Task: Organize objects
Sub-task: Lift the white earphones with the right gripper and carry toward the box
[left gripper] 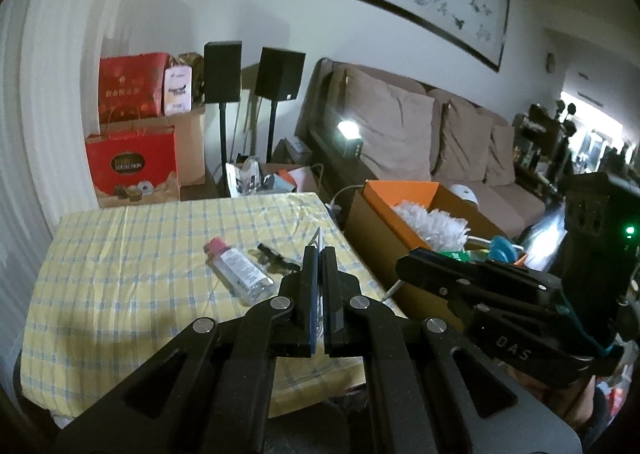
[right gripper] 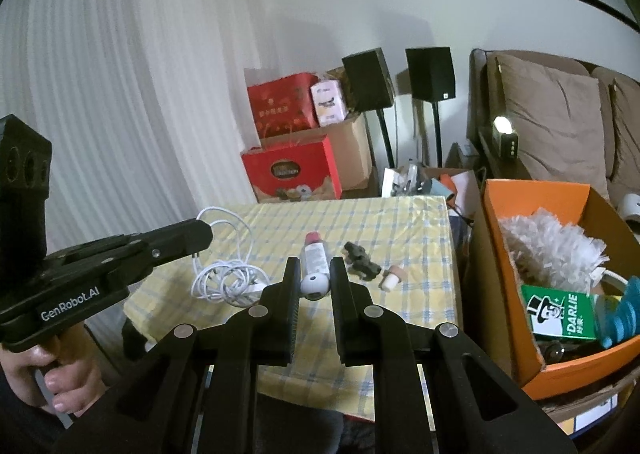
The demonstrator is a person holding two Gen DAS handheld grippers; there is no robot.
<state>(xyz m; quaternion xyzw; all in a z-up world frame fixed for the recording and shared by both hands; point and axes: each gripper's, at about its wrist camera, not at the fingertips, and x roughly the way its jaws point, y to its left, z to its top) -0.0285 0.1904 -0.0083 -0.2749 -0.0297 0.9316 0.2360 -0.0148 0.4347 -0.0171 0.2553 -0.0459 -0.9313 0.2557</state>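
Note:
My left gripper (left gripper: 319, 250) is shut on a thin white cable (left gripper: 320, 234). In the right wrist view the left gripper (right gripper: 202, 240) carries it at the left, and the cable (right gripper: 226, 278) hangs down in a loose coil over the table's left side. My right gripper (right gripper: 316, 260) is shut on a small white rounded object (right gripper: 315, 286) above the table's near edge. On the yellow checked tablecloth (right gripper: 400, 221) lie a clear bottle with a pink cap (right gripper: 315, 254), a small dark object (right gripper: 360, 264) and a cork-like stopper (right gripper: 391, 280).
An orange box (right gripper: 492, 254) stands right of the table, holding a white duster (right gripper: 552, 242), a green Darlie box (right gripper: 560, 316) and a blue item (right gripper: 624, 314). Red gift boxes (right gripper: 288, 169), two speakers on stands and a sofa (right gripper: 552, 117) are behind. A hand (right gripper: 44, 370) holds the left gripper's handle.

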